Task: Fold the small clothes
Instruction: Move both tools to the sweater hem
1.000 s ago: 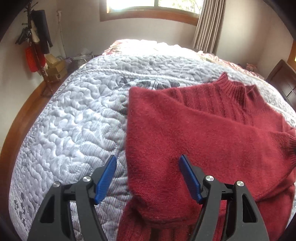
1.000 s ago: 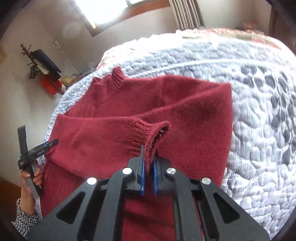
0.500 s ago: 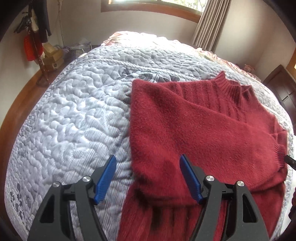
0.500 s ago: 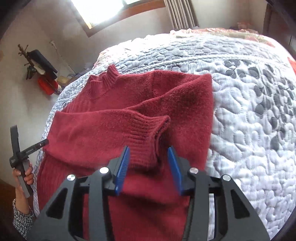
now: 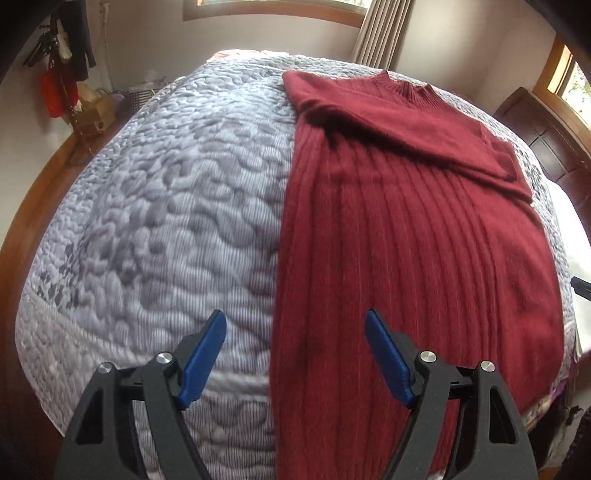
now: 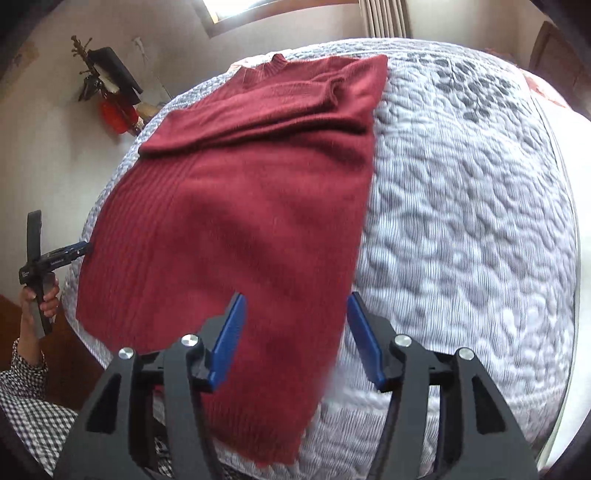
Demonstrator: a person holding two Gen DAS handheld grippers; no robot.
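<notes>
I see a red sweater [image 5: 399, 229] lying flat on a bed with a gray quilt [image 5: 166, 221]. Its two sleeves are folded across the chest, near the collar. The bottom edge of the sweater hangs a little over the edge of the bed closest to me.

My left gripper [image 5: 295, 354] is above that bottom edge, at the sweater's left side. Its blue fingers [image 5: 203, 354] are wide apart and hold nothing. My right gripper [image 6: 295, 332] is above the sweater's right bottom corner. Its fingers are wide apart too, and hold nothing.

Nothing else lies on the quilt. There is lots of bare quilt on both sides of the sweater.

Beyond the sweater's left side, by the wall, stands a coat rack [image 6: 107, 81] with dark things and a red bag on it. Past the collar there is a window with a curtain [image 5: 380, 33]. A dark wooden piece of furniture [image 5: 539, 136] stands past the sweater's right side.

There is small white writing on the left gripper in the right camera, but I cannot read it.
</notes>
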